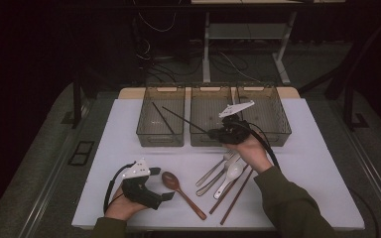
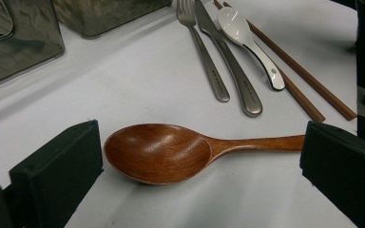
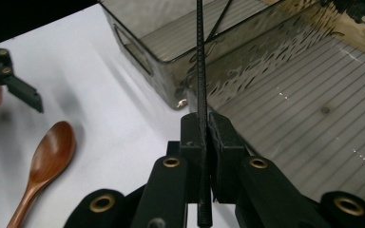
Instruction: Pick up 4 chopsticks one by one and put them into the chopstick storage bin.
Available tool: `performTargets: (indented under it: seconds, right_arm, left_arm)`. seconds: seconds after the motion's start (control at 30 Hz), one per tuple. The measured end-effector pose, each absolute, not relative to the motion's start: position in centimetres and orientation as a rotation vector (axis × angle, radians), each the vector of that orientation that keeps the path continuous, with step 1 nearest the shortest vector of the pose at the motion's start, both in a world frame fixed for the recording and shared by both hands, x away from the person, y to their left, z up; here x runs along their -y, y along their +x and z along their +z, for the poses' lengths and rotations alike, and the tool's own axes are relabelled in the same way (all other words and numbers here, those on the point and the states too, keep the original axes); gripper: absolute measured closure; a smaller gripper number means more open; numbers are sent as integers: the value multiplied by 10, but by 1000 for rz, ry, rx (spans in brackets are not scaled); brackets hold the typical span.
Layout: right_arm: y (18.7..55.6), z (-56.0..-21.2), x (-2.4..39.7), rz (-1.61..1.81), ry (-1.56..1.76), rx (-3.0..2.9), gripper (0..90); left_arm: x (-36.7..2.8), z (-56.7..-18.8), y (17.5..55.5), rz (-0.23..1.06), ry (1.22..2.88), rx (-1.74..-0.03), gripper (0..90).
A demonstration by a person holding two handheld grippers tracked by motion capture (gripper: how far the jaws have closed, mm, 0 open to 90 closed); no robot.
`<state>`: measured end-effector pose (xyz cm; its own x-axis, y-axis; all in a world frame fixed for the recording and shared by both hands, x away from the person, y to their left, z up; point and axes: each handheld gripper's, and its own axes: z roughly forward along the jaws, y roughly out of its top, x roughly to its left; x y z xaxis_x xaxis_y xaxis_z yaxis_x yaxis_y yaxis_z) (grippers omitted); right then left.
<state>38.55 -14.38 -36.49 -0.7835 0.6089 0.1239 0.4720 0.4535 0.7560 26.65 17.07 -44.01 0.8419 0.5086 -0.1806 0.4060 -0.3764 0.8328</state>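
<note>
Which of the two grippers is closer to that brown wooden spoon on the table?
Left. The left gripper sits open right at the wooden spoon, its jaws either side of it. The right gripper is farther off by the bins, shut on a black chopstick.

No legible text — faint, unreadable marks on the steel cutlery handles [image 2: 233, 71].

I see a dim room: grey floor [image 1: 39, 148], cables [image 1: 154, 59] tangled behind, a white-legged desk frame [image 1: 243, 39] beyond my white worktop [image 1: 322, 163].
</note>
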Motion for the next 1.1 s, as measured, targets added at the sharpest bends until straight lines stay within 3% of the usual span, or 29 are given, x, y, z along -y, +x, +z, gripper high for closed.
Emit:
performTargets:
  seconds: [1.1]
  right_arm:
    - [458,-359,62,1058,1042,-2548,849]
  left_arm:
    - [-169,-440,266,115,2005,-663,0]
